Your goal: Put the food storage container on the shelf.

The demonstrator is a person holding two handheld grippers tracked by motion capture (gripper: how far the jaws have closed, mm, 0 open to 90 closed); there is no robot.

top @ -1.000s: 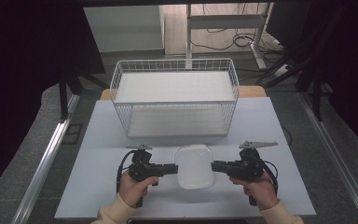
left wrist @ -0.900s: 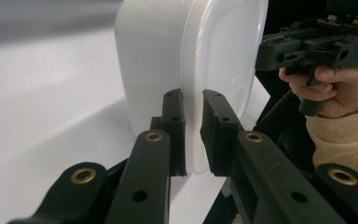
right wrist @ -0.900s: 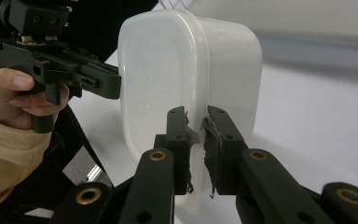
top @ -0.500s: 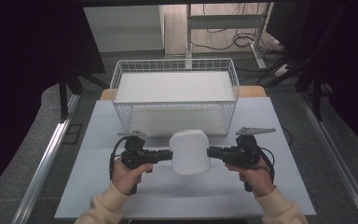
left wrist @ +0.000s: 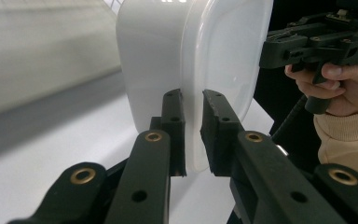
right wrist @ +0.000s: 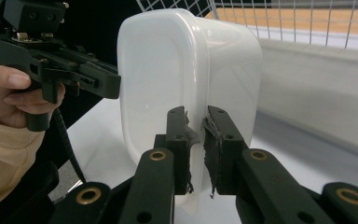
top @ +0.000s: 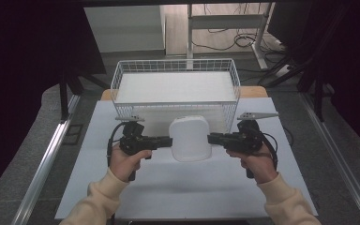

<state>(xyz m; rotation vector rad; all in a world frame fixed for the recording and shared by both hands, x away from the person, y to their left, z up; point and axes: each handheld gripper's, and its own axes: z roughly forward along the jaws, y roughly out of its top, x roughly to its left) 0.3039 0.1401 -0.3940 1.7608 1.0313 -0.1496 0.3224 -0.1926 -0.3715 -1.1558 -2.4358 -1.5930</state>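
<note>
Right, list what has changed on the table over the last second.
The white container has come up off the table and moved toward the wire basket, tipping from lying flat to standing on edge. Both hands rose with it, the left gripper and right gripper staying clamped on its rim at opposite sides. The basket and the table have not moved.

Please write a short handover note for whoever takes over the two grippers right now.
Left gripper: shut on the rim of the white container, at its left side.
Right gripper: shut on the same rim, opposite side.
Container: lidded, held between both grippers above the white table, just in front of the wire basket.
Done: container gripped from both sides and off the table.
Left: probably carry it forward over the basket wall and set it inside.
</note>
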